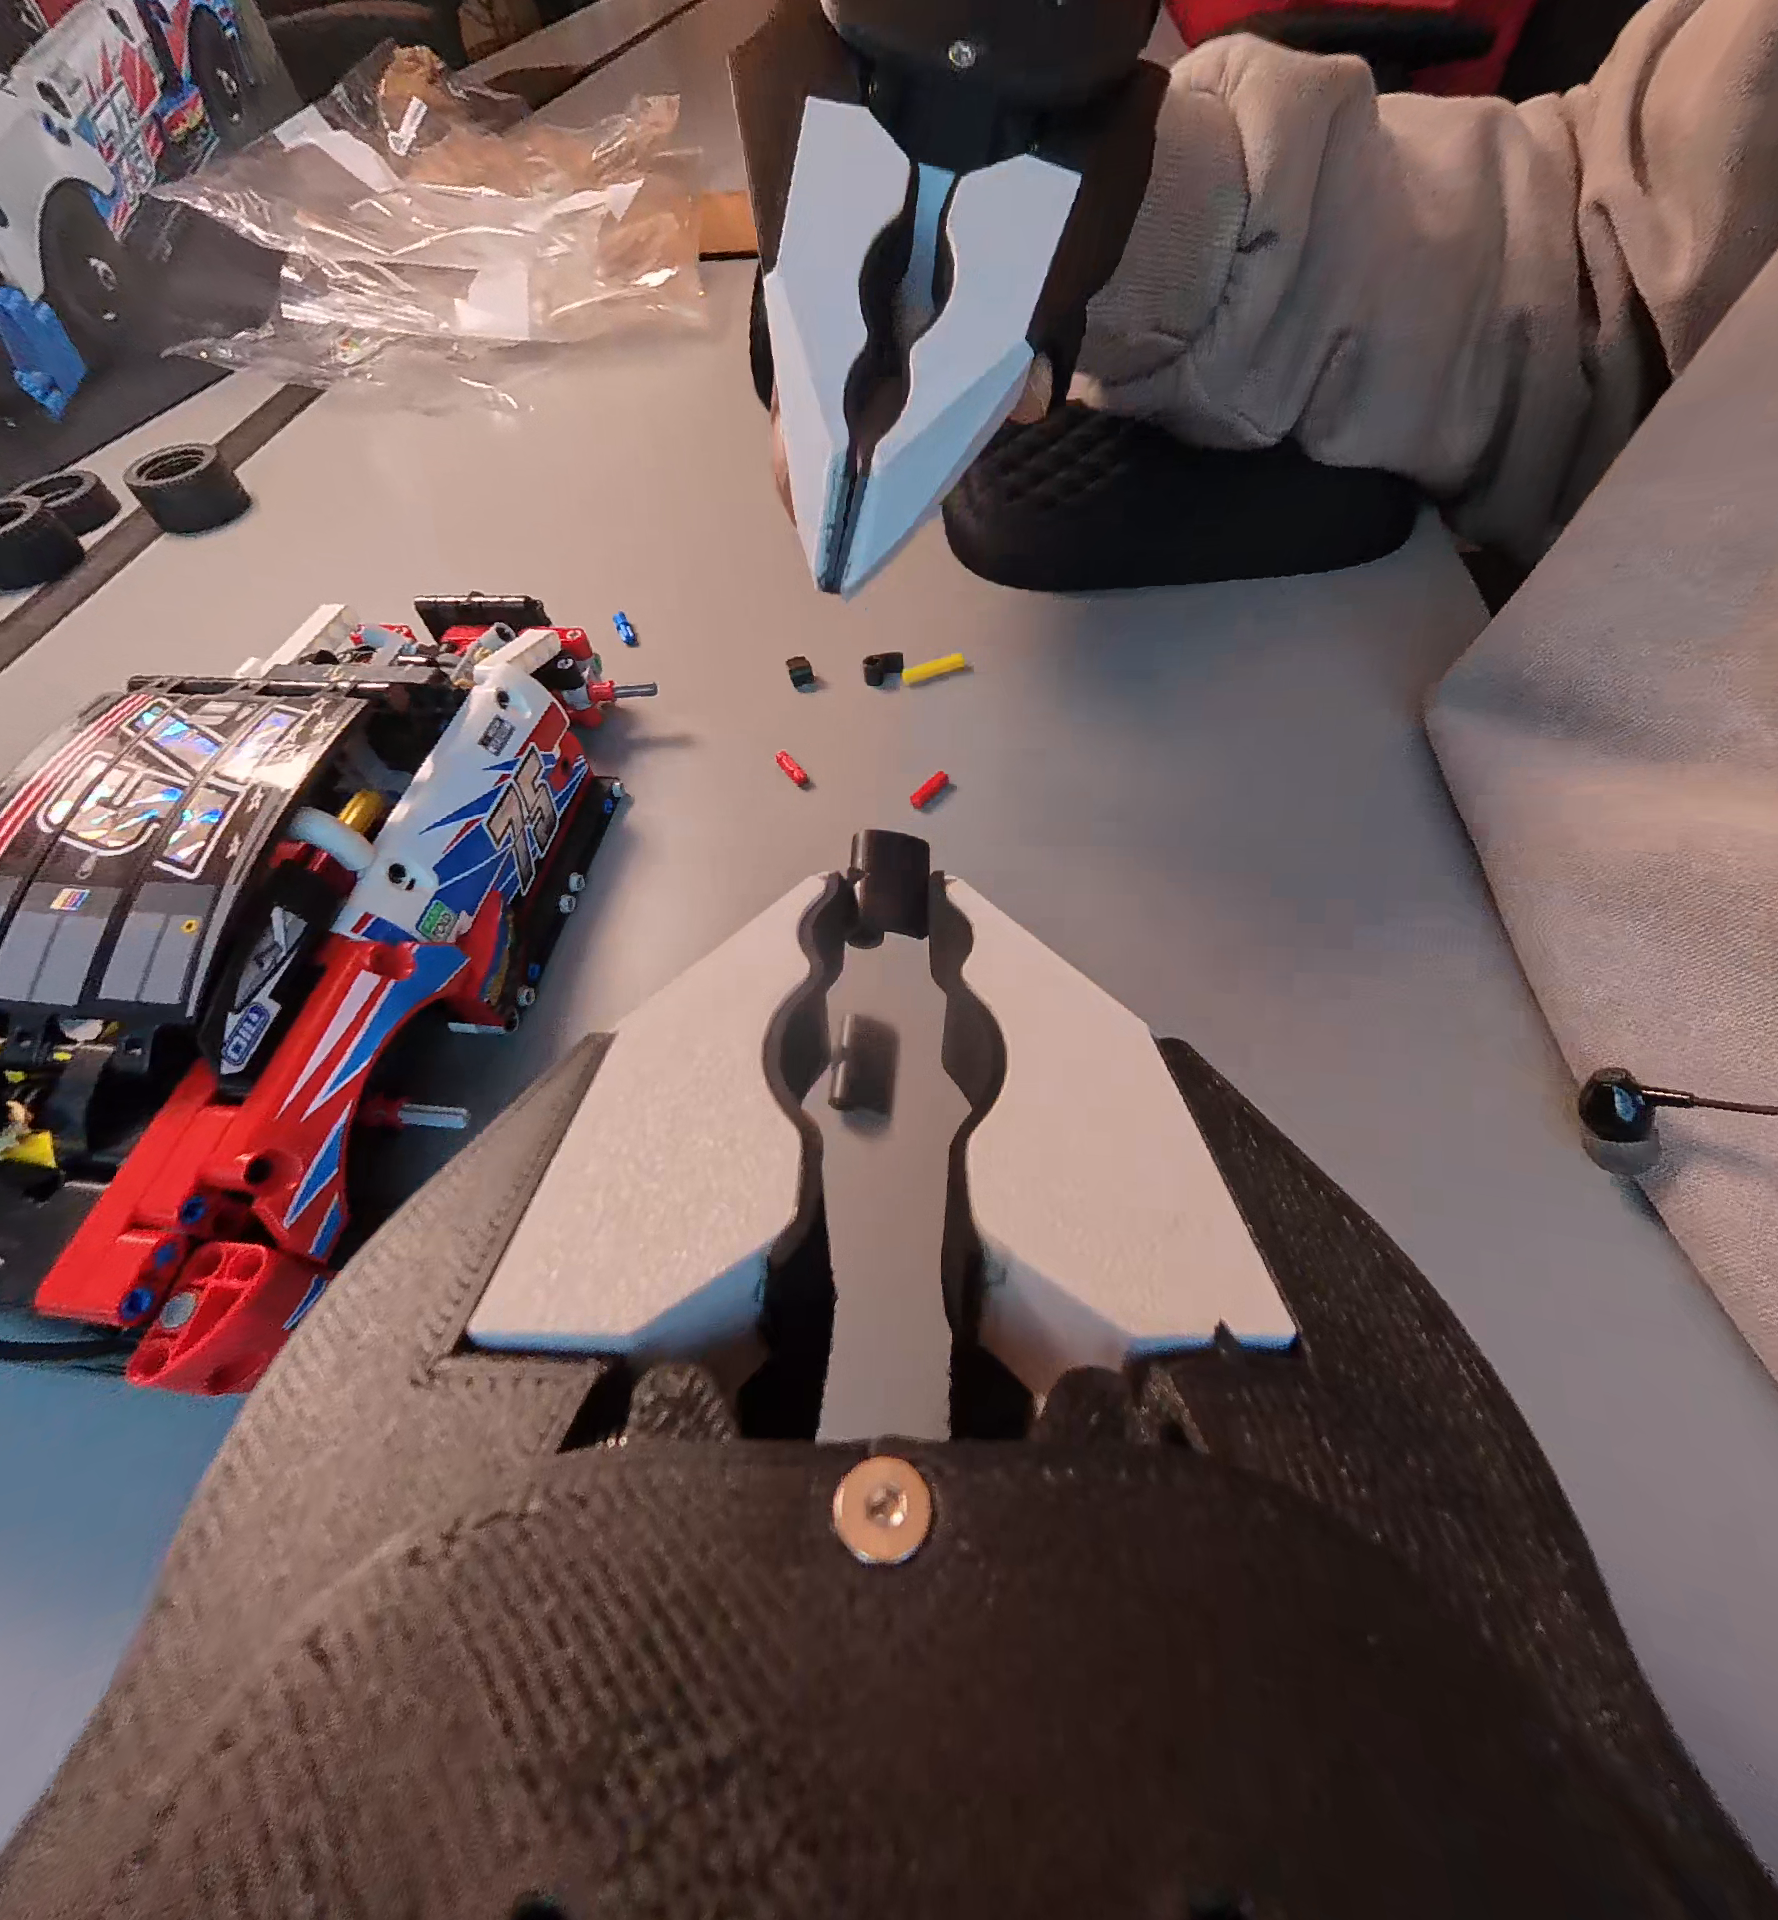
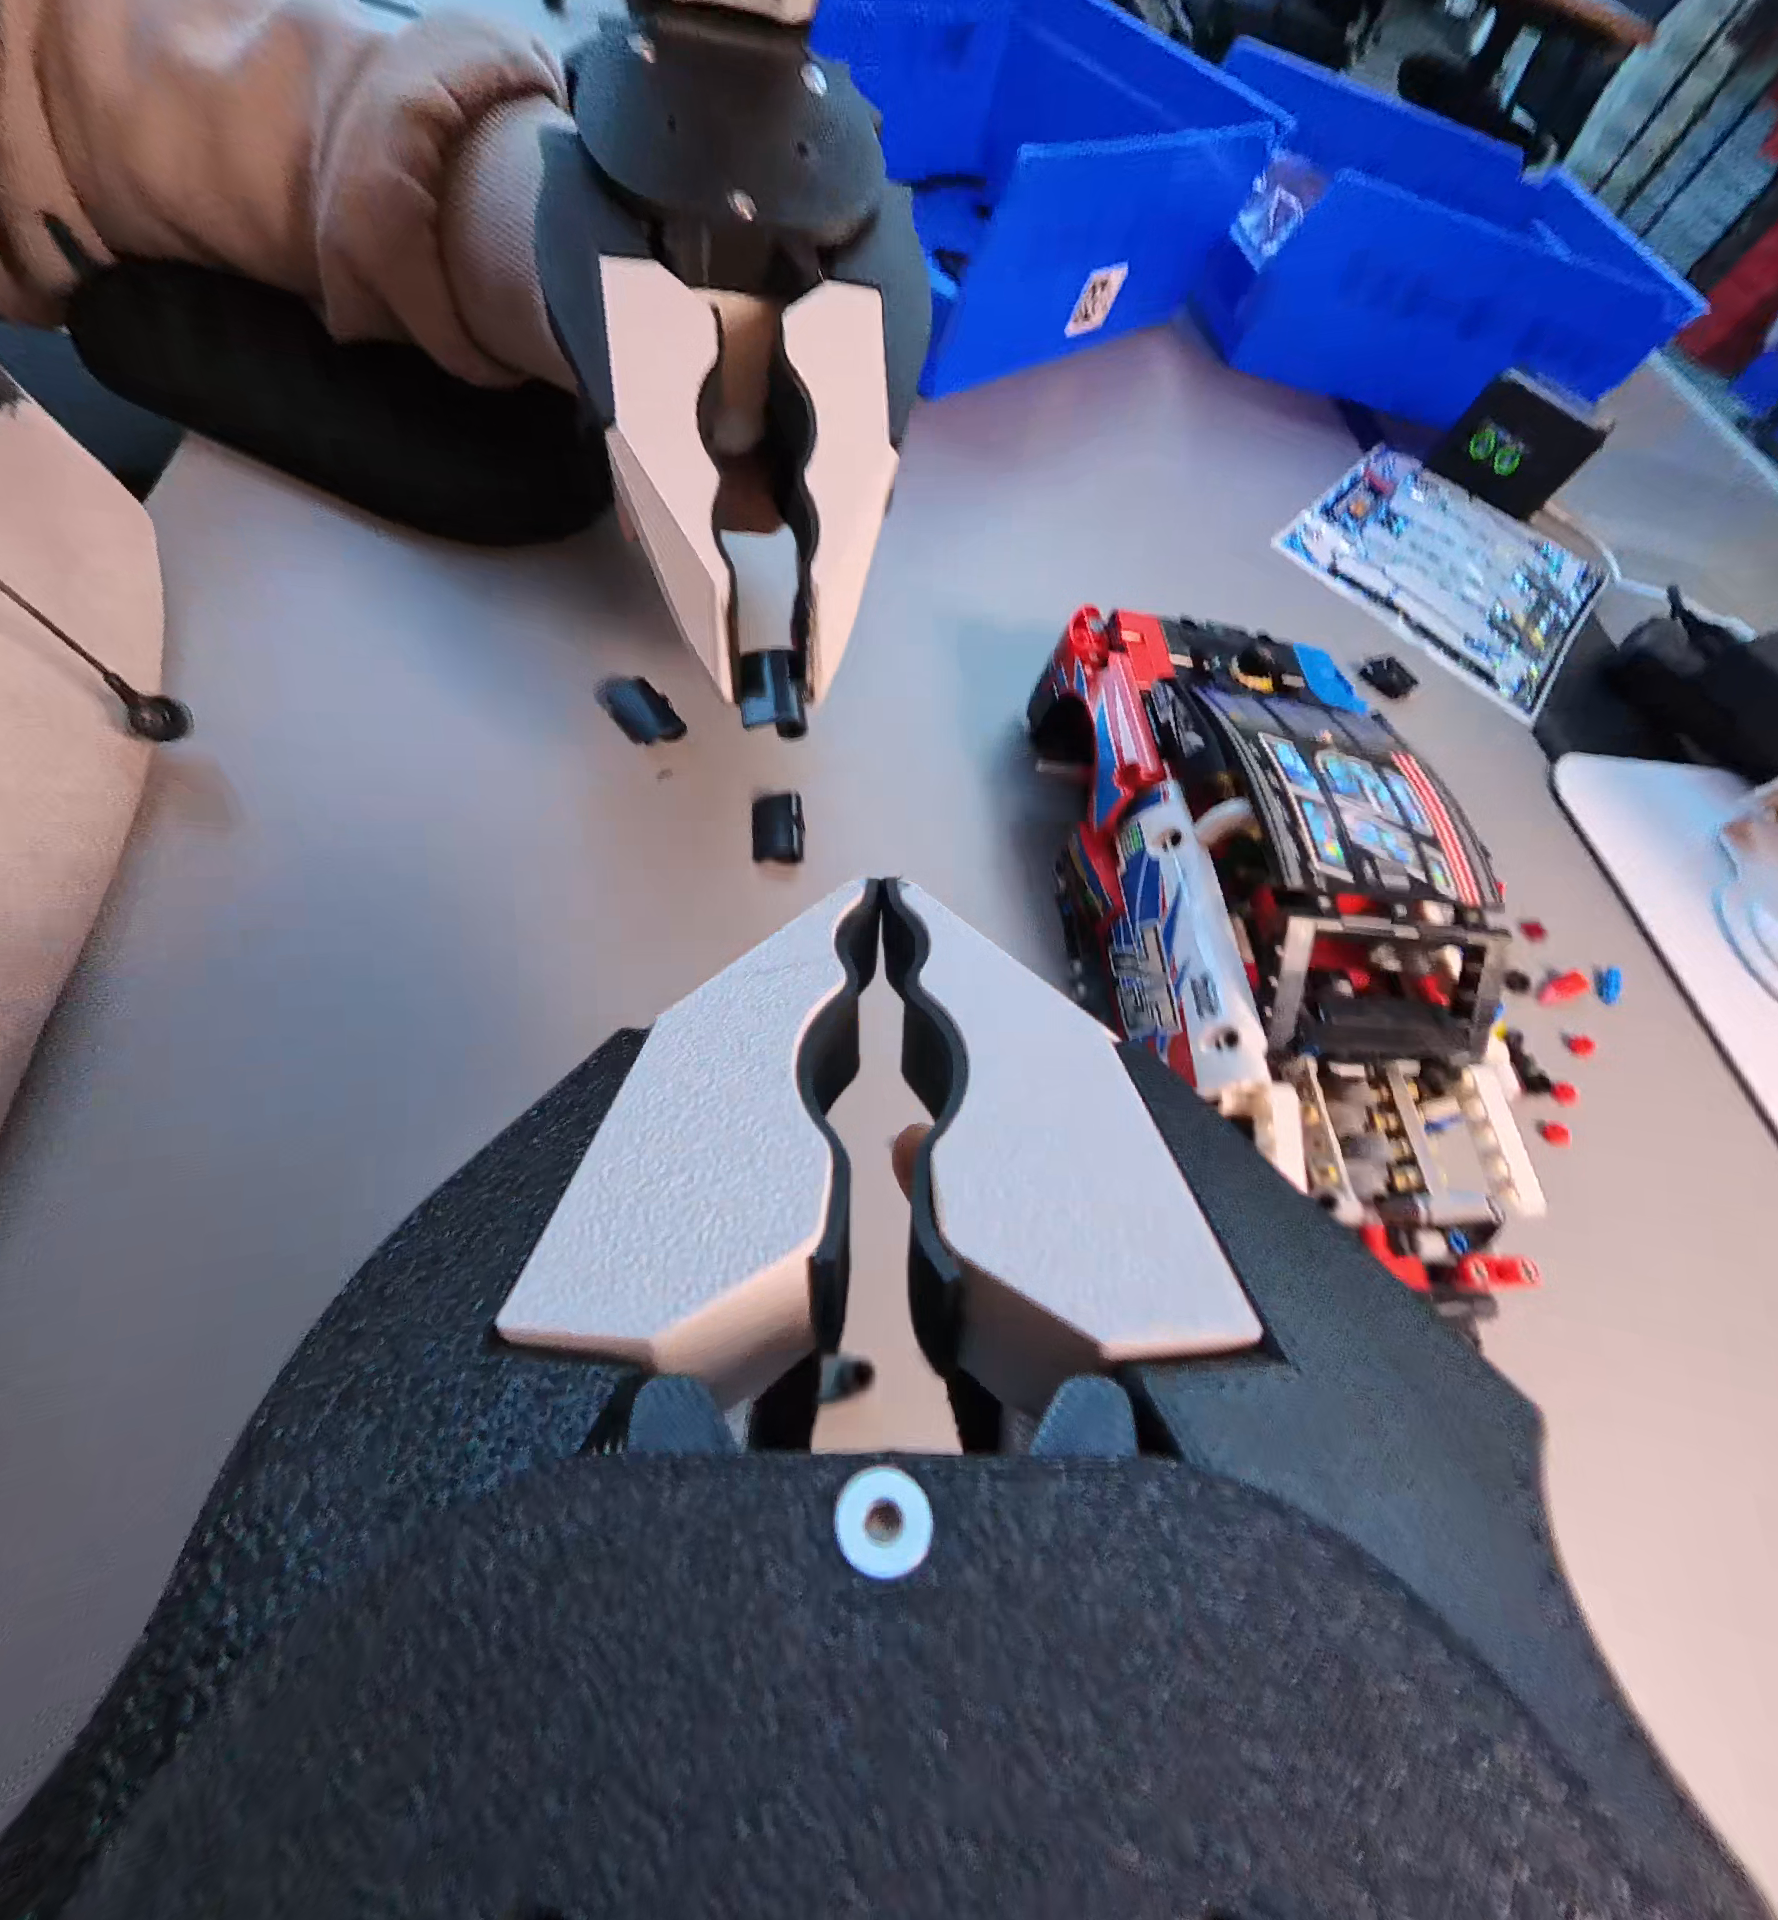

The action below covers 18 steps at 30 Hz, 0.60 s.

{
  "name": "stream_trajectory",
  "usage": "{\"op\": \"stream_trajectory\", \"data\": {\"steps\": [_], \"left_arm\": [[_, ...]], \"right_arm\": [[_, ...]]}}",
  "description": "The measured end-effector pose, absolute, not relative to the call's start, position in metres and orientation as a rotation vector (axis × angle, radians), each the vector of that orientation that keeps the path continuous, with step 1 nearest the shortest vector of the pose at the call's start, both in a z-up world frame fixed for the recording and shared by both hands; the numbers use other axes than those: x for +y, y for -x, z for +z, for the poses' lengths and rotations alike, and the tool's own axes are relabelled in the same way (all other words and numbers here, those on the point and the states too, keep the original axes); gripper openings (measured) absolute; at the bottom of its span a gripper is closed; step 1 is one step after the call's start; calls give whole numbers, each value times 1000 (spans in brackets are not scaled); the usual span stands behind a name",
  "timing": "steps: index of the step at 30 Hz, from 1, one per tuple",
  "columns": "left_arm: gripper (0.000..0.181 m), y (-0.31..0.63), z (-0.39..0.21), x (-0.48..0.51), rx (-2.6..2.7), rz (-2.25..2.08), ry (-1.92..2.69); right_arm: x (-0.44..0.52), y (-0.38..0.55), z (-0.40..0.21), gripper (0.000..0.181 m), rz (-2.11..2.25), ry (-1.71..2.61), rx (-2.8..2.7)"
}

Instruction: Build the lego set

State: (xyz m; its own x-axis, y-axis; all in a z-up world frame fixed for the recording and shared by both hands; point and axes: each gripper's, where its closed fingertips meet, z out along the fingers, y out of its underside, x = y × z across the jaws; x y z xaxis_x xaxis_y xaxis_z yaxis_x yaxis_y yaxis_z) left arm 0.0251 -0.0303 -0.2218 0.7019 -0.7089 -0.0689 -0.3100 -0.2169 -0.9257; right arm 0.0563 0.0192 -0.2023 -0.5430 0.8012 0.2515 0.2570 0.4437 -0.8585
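The partly built red, white and blue lego car [image 1: 272, 935] lies on the grey table to the left of my left gripper; in the right wrist view it [image 2: 1280, 935] lies to the right. My left gripper [image 1: 885, 883] is shut on a small black connector [image 1: 890, 868], held just above the table; the right wrist view shows the same gripper [image 2: 771, 686] and the connector [image 2: 769, 694]. My right gripper [image 2: 883, 888] is shut with nothing between its tips, and faces the left one [image 1: 843, 582]. Between them lie red pins [image 1: 791, 767], a black piece [image 1: 800, 672] and a yellow axle [image 1: 935, 668].
Two more black pieces [image 2: 778, 826] [image 2: 641, 710] lie on the table. Black tyres [image 1: 184, 488], clear bags [image 1: 428, 239] and a finished model car [image 1: 64, 156] sit at the far left. Blue bins [image 2: 1280, 208], a booklet [image 2: 1436, 571] and loose pins [image 2: 1560, 987] are beyond the car. Across from one pair of fingers to the other is roughly 7 cm. The black piece [image 1: 800, 672] lies around 12 cm away from my right fingertips.
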Motion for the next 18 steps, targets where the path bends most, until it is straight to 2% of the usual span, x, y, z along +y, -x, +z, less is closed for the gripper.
{"op": "stream_trajectory", "data": {"steps": [9,13,18], "left_arm": [[14,-21,-241,-26,816,-413,1894],[14,-25,-250,-27,836,-434,1922],[14,-29,-250,-29,849,-436,1924]], "right_arm": [[83,-142,-266,21,670,1448,-2259],[87,-146,-286,16,632,1512,-2243],[83,-140,-287,2,665,1510,-2245]]}}
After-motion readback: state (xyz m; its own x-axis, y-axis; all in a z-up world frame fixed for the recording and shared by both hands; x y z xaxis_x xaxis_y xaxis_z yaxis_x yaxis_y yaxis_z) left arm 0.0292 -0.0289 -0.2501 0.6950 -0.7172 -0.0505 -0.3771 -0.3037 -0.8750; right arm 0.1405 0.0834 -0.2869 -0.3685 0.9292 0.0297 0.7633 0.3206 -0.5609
